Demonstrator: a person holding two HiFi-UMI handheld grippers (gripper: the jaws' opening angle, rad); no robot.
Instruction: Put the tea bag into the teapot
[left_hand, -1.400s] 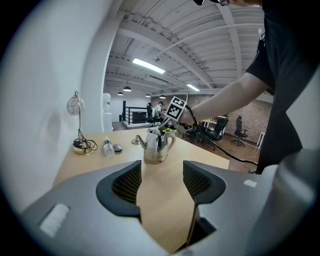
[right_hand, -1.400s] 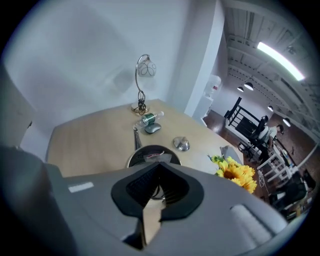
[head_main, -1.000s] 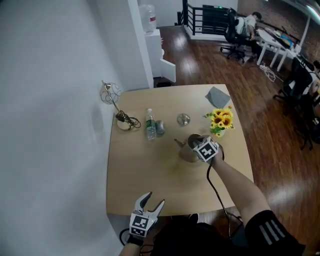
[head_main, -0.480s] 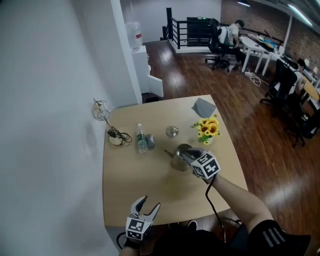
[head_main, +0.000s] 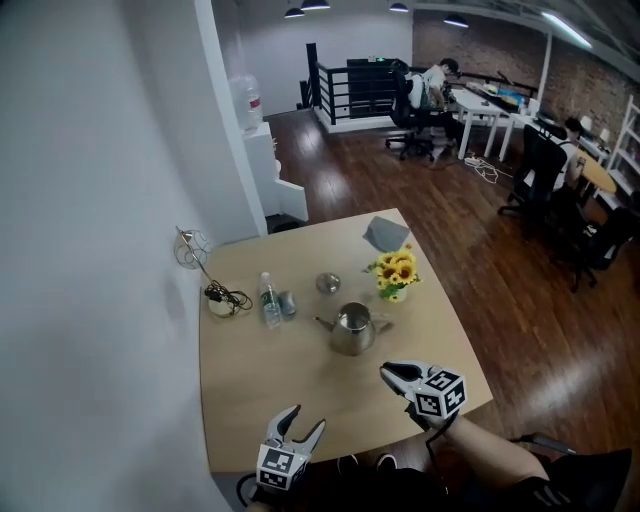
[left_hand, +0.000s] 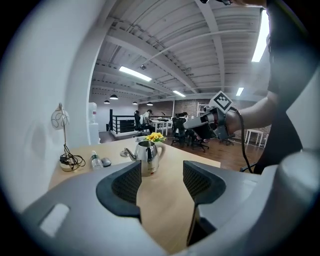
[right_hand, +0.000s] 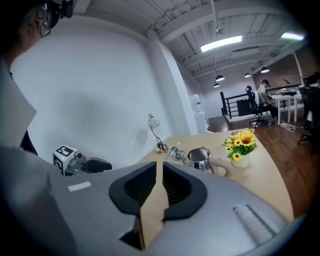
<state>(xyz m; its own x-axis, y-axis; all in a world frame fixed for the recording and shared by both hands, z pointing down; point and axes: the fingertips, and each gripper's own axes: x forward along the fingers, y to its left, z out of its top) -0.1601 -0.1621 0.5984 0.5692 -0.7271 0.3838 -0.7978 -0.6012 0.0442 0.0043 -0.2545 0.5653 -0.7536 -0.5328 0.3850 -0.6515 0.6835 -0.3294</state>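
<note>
Teapot (head_main: 352, 330) stands lidless on desk (head_main: 258, 382) ahead-left of right claw (head_main: 390, 373), its nearer one, jaws just closing to a slit, empty; left claw (head_main: 305, 420) spread, empty; tea bag unseen, maybe inside.

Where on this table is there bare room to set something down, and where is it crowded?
Bare: the wide near strip of the table between the teapot and the near edge, and the far strip between the lamp and the grey cloth. Crowded: the middle row of bottle, lid, teapot and sunflowers.
</note>
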